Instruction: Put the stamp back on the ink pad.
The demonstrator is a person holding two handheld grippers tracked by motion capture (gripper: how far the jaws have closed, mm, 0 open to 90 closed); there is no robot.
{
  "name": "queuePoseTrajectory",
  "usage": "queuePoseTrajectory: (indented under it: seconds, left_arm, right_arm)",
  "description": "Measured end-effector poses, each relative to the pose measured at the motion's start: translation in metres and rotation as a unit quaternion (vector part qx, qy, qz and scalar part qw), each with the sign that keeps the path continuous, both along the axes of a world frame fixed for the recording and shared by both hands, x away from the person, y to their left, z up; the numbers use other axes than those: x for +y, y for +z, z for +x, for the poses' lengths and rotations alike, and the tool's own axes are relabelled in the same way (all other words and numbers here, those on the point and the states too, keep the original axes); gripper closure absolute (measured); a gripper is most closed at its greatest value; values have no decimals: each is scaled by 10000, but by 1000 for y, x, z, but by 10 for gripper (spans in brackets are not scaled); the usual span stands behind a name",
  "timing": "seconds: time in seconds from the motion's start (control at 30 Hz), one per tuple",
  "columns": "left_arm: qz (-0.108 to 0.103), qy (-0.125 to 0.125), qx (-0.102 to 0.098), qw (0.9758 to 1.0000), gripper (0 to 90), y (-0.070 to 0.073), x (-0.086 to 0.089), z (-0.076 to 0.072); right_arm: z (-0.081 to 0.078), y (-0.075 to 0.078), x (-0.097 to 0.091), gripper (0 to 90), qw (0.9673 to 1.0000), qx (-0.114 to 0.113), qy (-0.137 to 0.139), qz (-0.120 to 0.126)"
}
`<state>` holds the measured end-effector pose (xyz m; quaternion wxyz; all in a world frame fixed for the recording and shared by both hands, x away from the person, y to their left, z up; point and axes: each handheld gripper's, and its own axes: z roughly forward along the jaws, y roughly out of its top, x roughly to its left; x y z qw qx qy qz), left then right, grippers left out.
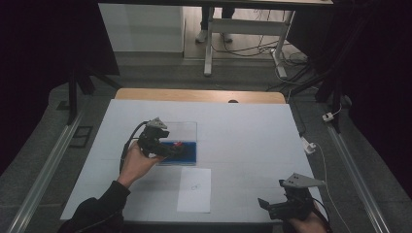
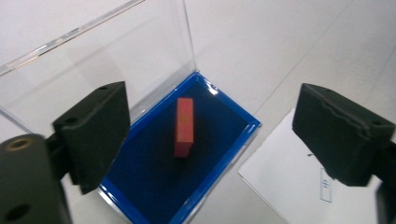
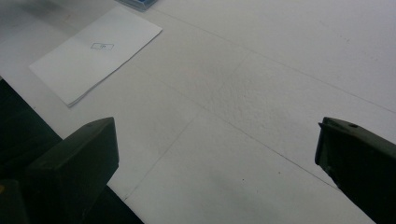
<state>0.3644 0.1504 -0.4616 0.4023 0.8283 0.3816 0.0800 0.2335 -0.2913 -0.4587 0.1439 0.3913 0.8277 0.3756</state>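
Observation:
A small red block [image 2: 184,126] lies on the blue lining of a shallow box [image 2: 154,172] whose clear lid [image 2: 107,51] stands raised behind it. In the high view the box [image 1: 188,155] sits left of the table's middle, with the red block [image 1: 178,144] inside. My left gripper [image 2: 215,109] hovers just above the box with its jaws wide apart; the block lies below them, untouched. From above, the left gripper [image 1: 175,148] reaches over the box's left side. My right gripper [image 1: 268,208] rests low at the table's near right edge, open, with bare table between its jaws [image 3: 217,135].
A white sheet of paper [image 1: 194,190] with a small printed mark lies on the white table [image 1: 252,141] just in front of the box; the same sheet [image 3: 95,51] shows far off in the right gripper view. Desk legs and cables stand on the floor beyond the table.

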Motion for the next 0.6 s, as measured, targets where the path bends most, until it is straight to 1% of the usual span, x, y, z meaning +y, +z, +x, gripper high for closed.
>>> queuePoseTrajectory:
  seconds: [0.07,0.13,0.27,0.37,0.5,0.6]
  left_arm:
    - [90,-15,9,10000,93,1,1,-3]
    - [72,-84,-34,9999,59,3,3,-6]
    - [-43,-140,9,9999,28,6,7,-11]
    - [-190,-198,44,9996,1,8,10,-14]
    - [-378,-211,48,9991,0,9,15,-21]
    - [-403,-227,11,9989,0,10,17,-25]
  right_arm:
    - [0,0,0,0,10000,-3,2,0]
    - [0,0,0,0,10000,0,3,5]
    - [0,0,0,0,10000,2,1,9]
    - [0,0,0,0,10000,2,0,9]
    - [0,0,0,0,10000,2,-3,10]
    - [0,0,0,0,10000,0,-2,7]
